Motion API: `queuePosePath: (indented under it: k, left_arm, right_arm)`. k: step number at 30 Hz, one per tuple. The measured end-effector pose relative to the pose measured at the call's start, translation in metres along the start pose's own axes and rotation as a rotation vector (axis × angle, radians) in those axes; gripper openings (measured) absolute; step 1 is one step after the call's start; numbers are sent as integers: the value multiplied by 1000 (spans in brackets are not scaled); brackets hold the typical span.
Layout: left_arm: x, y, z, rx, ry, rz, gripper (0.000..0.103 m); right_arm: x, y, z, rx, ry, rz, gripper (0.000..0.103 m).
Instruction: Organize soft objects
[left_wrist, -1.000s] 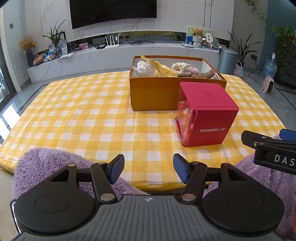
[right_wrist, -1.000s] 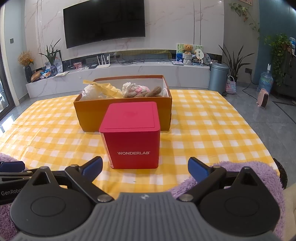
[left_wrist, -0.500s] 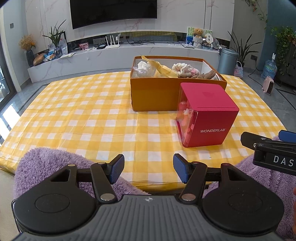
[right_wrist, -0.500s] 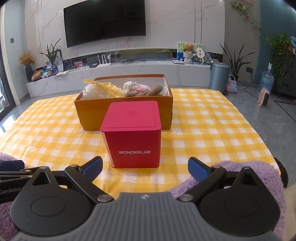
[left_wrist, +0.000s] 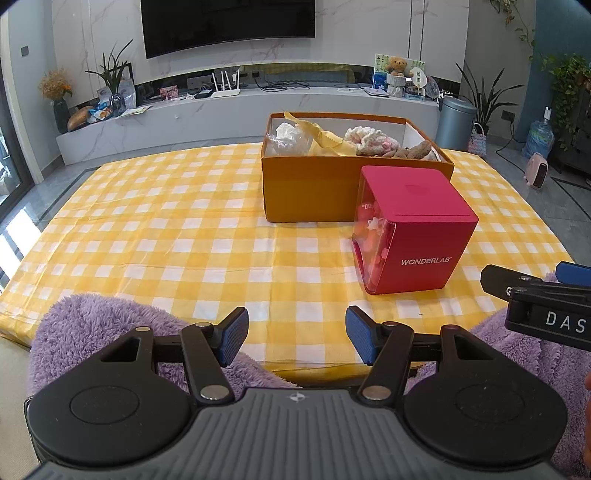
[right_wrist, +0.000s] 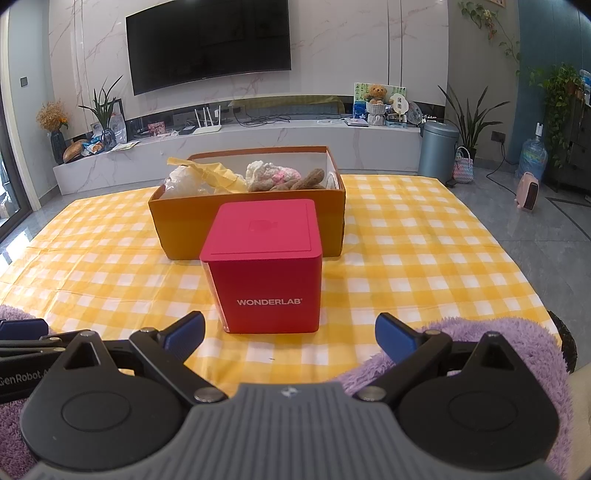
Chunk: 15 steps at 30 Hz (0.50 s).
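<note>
An open orange box (left_wrist: 317, 184) (right_wrist: 192, 225) stands on the yellow checked table (left_wrist: 166, 240) (right_wrist: 424, 251) and holds soft items: a white bundle (left_wrist: 288, 134), a yellow cloth (left_wrist: 332, 144), a cream-pink knit (left_wrist: 369, 142) and a brown plush (left_wrist: 415, 149). A red WONDERLAB box (left_wrist: 413, 229) (right_wrist: 266, 266) stands in front of it. My left gripper (left_wrist: 295, 338) is open and empty at the near table edge. My right gripper (right_wrist: 290, 332) is open and empty, just short of the red box; it shows at the right in the left wrist view (left_wrist: 535, 295).
A purple fluffy fabric (left_wrist: 92, 325) (right_wrist: 498, 339) lies below both grippers at the table's near edge. Beyond the table stand a marble TV bench (left_wrist: 221, 110), a grey bin (left_wrist: 456, 122) and potted plants.
Both grippers have risen or eased forward very slightly; the boxes sit a little lower in view. Nothing has been grasped or released.
</note>
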<state>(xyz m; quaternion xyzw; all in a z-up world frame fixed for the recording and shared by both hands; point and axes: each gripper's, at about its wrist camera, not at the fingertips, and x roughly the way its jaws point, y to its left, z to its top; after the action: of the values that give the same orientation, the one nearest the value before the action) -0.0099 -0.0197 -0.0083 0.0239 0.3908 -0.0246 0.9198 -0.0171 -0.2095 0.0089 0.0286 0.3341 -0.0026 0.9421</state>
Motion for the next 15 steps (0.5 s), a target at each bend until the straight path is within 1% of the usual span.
queuePosePath:
  k: [15]
  left_arm:
    - [-1, -1, 1, 1, -2, -2, 71]
  right_arm:
    - [0, -1, 0, 1, 1, 0, 97]
